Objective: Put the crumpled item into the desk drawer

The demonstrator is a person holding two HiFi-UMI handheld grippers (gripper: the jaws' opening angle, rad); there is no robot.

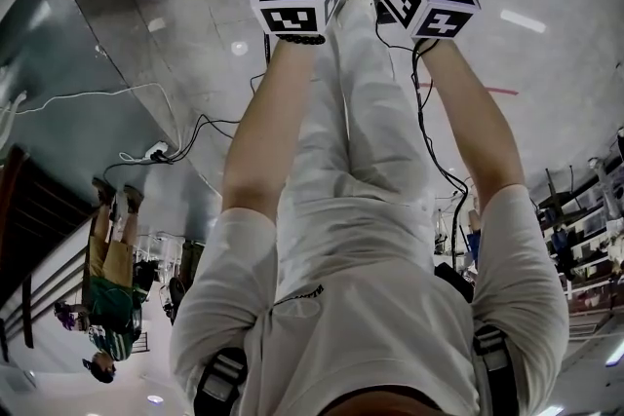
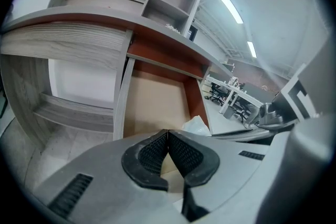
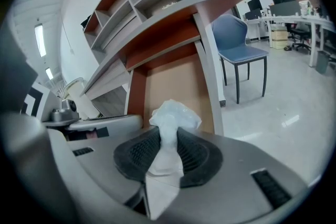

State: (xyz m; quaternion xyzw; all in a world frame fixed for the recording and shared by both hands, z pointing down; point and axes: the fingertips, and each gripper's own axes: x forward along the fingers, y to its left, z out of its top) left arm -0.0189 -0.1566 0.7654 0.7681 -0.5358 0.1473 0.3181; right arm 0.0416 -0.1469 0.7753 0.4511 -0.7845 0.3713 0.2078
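Your crumpled item is white, thin and wrinkled, like tissue or film. It's pinched at its waist between the pads of your right gripper. The puffed end sticks out past the tips and a flat tail trails back behind the pads. The desk drawer stands pulled open under the desktop, with a tan floor and red-brown side walls. The item shows against the drawer's near end; can't tell if it's over the floor.

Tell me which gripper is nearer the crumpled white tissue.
Right. The right gripper has the crumpled tissue clamped between its jaws; the left gripper, jaws together, sits off to the tissue's side, not touching it.
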